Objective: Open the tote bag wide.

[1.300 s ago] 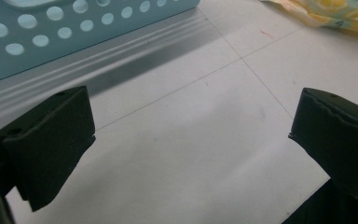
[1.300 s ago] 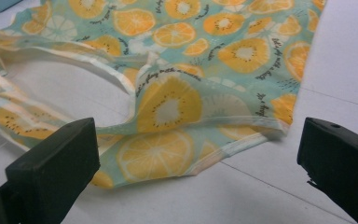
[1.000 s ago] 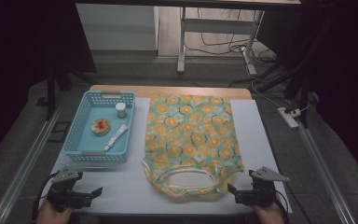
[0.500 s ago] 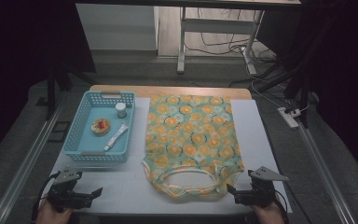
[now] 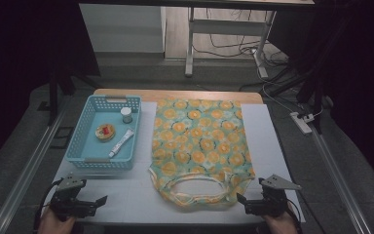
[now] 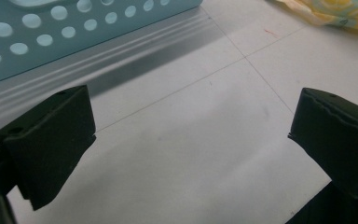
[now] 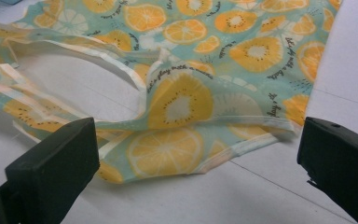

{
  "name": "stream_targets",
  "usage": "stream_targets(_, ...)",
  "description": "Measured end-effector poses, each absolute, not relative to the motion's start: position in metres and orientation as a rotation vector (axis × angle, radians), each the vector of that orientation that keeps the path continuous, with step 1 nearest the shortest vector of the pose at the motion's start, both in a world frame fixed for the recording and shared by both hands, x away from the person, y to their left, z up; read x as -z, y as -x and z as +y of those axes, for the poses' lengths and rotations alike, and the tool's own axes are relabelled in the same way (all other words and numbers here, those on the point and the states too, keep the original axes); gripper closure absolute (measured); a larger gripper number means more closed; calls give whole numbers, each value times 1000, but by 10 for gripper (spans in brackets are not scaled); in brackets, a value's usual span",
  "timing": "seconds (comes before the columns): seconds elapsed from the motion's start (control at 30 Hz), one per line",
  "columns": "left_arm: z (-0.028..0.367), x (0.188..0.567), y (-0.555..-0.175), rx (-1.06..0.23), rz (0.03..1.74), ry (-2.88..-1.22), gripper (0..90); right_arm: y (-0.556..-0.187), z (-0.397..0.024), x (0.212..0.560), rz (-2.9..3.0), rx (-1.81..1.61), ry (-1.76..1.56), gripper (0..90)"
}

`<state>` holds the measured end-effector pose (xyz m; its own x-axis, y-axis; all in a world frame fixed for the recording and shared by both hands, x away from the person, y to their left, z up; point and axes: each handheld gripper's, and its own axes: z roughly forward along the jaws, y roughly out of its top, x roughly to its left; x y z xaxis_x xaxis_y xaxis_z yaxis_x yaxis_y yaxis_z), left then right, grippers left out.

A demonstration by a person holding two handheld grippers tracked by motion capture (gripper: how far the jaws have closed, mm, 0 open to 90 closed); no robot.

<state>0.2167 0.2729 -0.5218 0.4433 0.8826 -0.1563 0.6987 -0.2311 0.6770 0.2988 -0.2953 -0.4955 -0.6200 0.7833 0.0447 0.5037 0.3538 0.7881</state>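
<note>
Opening step: both grippers are resting at the near table edge, jaws wide apart, holding nothing. The right gripper [image 5: 250, 204] is facing the one orange-slice-print fabric garment [image 5: 200, 146], lying flat mid-table; the left gripper [image 5: 93, 202] is sitting near the one blue perforated plastic basket [image 5: 83, 130]. Next likely needs a hem pinch.

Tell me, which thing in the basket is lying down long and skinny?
The white tube. The jar stands upright, and the round tin lies flat.
</note>
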Motion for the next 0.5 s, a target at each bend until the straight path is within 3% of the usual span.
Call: stream_targets(0.5,273,522,-217,-331,1320,-2000,4,-298,-284,489,2299,-1165,-1050,0)
